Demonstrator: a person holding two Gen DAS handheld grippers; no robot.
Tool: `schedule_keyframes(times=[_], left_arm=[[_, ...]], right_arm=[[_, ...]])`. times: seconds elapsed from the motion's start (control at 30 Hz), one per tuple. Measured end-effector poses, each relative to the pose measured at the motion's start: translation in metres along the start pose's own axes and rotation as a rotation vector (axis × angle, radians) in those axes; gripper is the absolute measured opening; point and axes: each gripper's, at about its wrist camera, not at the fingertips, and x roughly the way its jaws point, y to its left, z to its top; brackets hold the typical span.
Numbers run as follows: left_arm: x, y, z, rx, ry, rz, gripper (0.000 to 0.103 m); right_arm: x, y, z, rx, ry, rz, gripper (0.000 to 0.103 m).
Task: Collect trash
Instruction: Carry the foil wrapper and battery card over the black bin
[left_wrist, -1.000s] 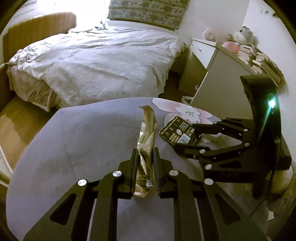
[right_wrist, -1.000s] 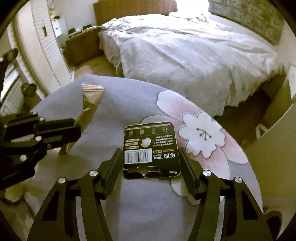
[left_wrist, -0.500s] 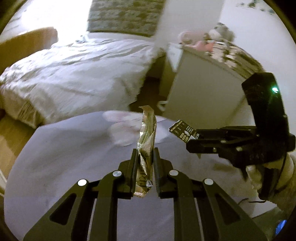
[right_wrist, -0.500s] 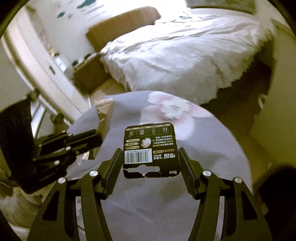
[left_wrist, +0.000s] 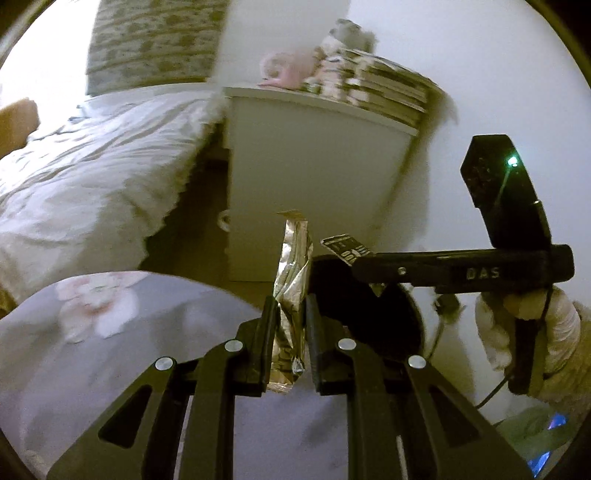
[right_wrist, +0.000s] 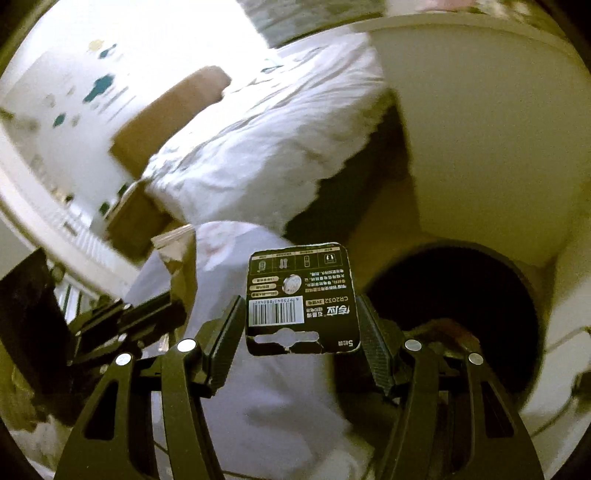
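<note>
Black bin (right_wrist: 461, 295) sits just ahead of the right gripper (right_wrist: 301, 325), which squeezes a black card (right_wrist: 301, 295) by its edges. Nearly shut, the left gripper (left_wrist: 290, 332) pinches a shiny wrapper (left_wrist: 291, 280) beside it. Both are light, so a loose pinch could drop them outside the bin.

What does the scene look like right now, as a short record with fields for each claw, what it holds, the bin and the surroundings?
left claw: shut on crumpled gold foil wrapper, held upright
right claw: shut on black printed battery card by its side edges
bin: round dark bin opening, just beyond the card, to its right
floor: grey rug with pink flower
surroundings: white bed, white cabinet
</note>
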Motion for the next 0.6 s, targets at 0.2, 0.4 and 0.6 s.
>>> schedule_keyframes(times=[0.2,0.4,0.6], left_arm=[[0.034,-0.04,0.008,0.041,0.032,-0.061,0.017],[0.064,-0.063,0.009,0.073,0.074,-0.087,0.017],[0.088,-0.077,0.008,0.093,0.109,-0.096,0.017]], right_arm=[[-0.013,-0.056,-0.011,0.115,-0.017,-0.037,0.061],[-0.011,-0.099,-0.024,0.195,-0.013,-0.075,0.061],[-0.009,-0.126,-0.036,0.252,-0.01,-0.091,0.061]])
